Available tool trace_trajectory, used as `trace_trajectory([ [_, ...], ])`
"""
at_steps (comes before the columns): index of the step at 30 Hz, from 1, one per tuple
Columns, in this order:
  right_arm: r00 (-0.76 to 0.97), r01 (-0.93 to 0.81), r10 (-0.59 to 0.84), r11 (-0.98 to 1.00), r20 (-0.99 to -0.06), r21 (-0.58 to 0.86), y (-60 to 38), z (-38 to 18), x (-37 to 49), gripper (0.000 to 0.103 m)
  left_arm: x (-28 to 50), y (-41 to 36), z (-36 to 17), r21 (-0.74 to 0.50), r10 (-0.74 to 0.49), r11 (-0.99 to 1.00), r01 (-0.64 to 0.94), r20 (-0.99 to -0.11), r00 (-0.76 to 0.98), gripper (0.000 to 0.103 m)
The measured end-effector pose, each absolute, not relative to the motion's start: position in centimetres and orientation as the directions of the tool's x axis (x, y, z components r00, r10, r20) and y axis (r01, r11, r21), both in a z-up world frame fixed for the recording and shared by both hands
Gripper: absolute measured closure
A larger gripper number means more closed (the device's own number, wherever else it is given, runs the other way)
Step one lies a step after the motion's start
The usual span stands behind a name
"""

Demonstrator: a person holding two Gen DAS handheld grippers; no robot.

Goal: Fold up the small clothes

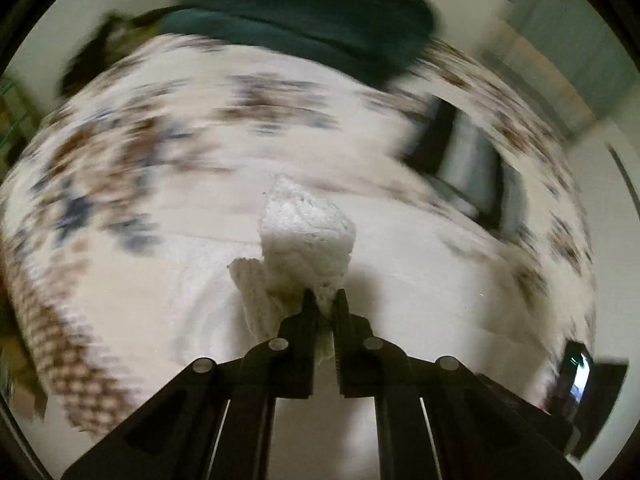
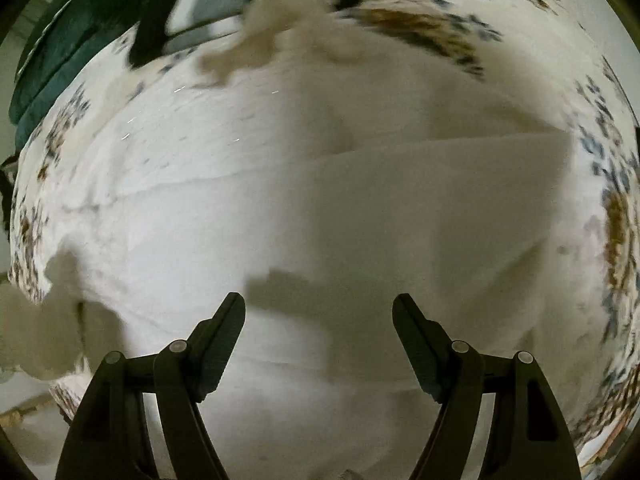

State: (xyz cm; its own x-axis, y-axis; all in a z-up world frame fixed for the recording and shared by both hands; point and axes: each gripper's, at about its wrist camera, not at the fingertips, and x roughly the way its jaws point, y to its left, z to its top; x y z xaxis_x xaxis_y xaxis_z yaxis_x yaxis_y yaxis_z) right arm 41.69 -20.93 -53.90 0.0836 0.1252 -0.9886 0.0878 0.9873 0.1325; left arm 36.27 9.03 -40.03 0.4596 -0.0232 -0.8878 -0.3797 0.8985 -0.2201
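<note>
Surface: floral-print white bedsheet [image 2: 616,184], dark green cushion [image 1: 312,20] far. Left gripper [image 1: 325,300] clamps white knitted garment [image 1: 306,236]; right gripper [image 2: 319,308] agape, empty.

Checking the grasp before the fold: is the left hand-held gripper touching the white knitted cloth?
Touching. The left wrist view shows the left hand-held gripper shut on a bunched corner of the white knitted cloth, which sticks out past its fingertips.

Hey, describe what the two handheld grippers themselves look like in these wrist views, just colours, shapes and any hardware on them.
Both the left gripper and the right gripper are matte black, with two tapered, wedge-shaped fingers on angular linkage arms. Round silver pivot pins mark the joints. The right one's inner pads look finely ribbed. No cables, labels or sleeves are visible.
</note>
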Motion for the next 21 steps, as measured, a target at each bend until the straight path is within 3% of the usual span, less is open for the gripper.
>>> trace_trajectory([
  [6, 0.073, 0.194, 0.134, 0.970, -0.988, 0.146, -31.2, -53.6, 41.4, 0.025, 40.9, -6.7, -40.6, -0.215, -0.123, 0.964, -0.155, -0.881, 0.457, 0.094],
  [10, 0.073, 0.209, 0.156, 0.963, -0.985, 0.168, -36.3, -52.4, 40.8, 0.025, 41.7, -9.5, -40.3, -0.254, -0.165, 0.958, -0.131, -0.865, 0.474, 0.089],
  [11, 0.071, 0.211, 0.164, 0.962, -0.984, 0.175, -37.3, -52.1, 40.6, 0.025, 41.8, -9.6, -40.3, -0.256, -0.163, 0.957, -0.133, -0.861, 0.482, 0.070],
  [12, 0.068, 0.215, 0.179, 0.958, -0.982, 0.189, -38.4, -51.7, 40.4, 0.025, 41.8, -9.5, -40.2, -0.252, -0.157, 0.958, -0.136, -0.859, 0.488, 0.030],
  [13, 0.066, 0.220, 0.193, 0.954, -0.979, 0.203, -39.4, -51.3, 40.2, 0.025, 41.8, -9.0, -40.2, -0.243, -0.145, 0.959, -0.144, -0.862, 0.487, 0.009],
  [14, 0.066, 0.226, 0.205, 0.950, -0.977, 0.214, -39.2, -51.1, 40.8, 0.025, 41.8, -7.8, -40.2, -0.228, -0.120, 0.959, -0.169, -0.866, 0.485, 0.000],
  [21, 0.111, 0.221, 0.397, 0.884, -0.911, 0.412, -33.5, -50.0, 44.5, 0.025, 39.6, 2.2, -40.5, -0.095, 0.123, 0.917, -0.388, -0.857, 0.500, 0.000],
])
